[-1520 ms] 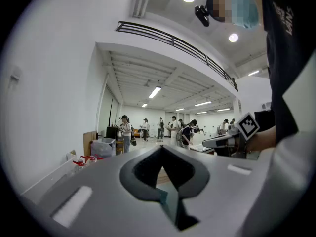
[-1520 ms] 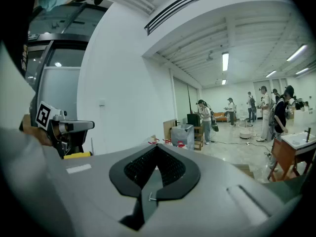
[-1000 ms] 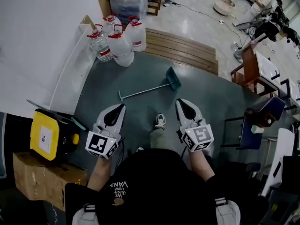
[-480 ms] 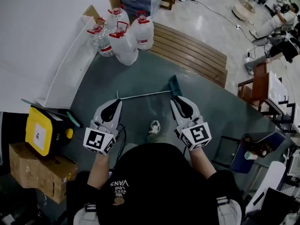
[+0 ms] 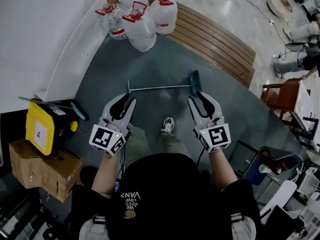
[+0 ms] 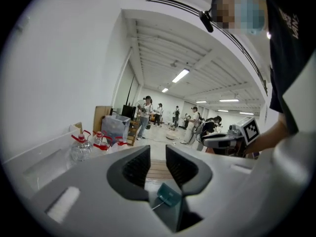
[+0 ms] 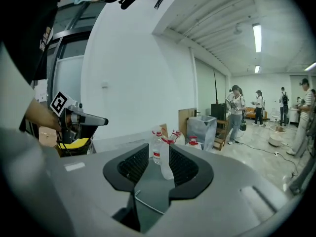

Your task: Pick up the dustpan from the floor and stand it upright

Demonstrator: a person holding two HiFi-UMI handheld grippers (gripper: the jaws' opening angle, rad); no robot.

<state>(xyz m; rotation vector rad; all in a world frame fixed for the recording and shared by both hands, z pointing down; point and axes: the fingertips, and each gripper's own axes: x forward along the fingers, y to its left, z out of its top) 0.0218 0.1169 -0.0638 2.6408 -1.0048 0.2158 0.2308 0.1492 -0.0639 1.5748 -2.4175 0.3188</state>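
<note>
The dustpan lies flat on the grey-green floor, with its teal pan (image 5: 195, 80) at the right and its long metal handle (image 5: 160, 88) running left. My left gripper (image 5: 129, 98) hovers just short of the handle's left end. My right gripper (image 5: 198, 98) is just short of the pan. Both sets of jaws are opening, and nothing is between them. In the left gripper view the pan (image 6: 168, 196) shows low beyond that gripper (image 6: 157, 165). In the right gripper view the handle's end (image 7: 147, 205) shows below that gripper (image 7: 159, 164).
Several big water jugs (image 5: 143, 22) stand at the far left by a leaning white board (image 5: 69, 55). A wooden platform (image 5: 216, 42) lies behind the dustpan. A yellow case (image 5: 44, 128) and a cardboard box (image 5: 43, 167) sit at the left, chairs (image 5: 284, 92) at the right. The person's shoe (image 5: 169, 125) rests between the grippers.
Both grippers have moved forward and down towards the dustpan, which now lies right at their tips. Their jaws, together a second ago, now stand apart.
</note>
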